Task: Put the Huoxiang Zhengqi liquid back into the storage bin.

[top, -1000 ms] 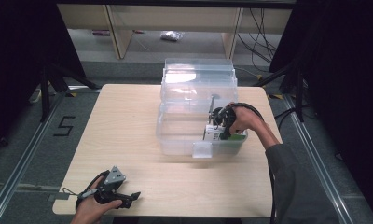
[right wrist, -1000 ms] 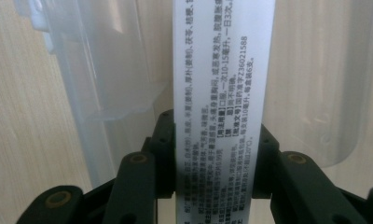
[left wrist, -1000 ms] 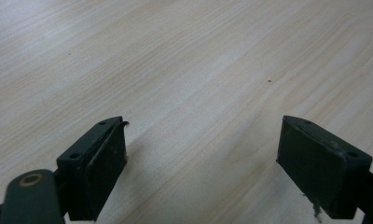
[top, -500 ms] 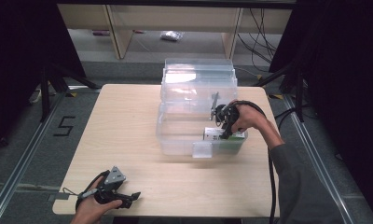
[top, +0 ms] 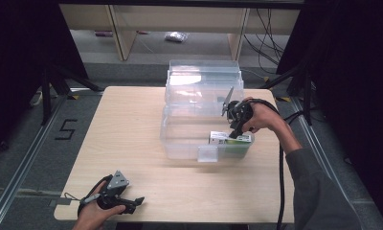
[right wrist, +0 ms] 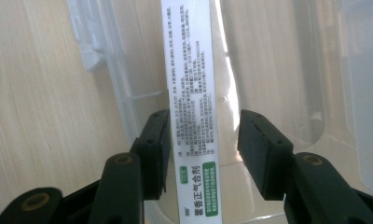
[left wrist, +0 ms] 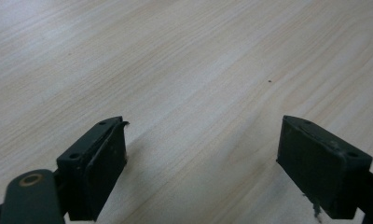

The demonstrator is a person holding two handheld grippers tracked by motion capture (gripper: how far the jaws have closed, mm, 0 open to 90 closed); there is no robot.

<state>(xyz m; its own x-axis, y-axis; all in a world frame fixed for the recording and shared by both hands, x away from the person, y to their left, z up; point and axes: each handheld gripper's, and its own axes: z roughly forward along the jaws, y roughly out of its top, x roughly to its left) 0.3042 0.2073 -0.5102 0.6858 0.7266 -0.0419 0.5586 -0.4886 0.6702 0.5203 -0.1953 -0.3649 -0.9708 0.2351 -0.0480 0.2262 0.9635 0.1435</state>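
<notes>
Partly hidden by the right gripper (top: 236, 135), the box (top: 224, 138) lies released.

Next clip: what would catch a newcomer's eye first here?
The clear plastic storage bin with its lid folded back, toward the far right of the light wooden table. A white and green medicine box lies in it at its near right corner, with the right gripper above, jaws just opening and off the box. The left gripper rests open at the near left edge.
</notes>
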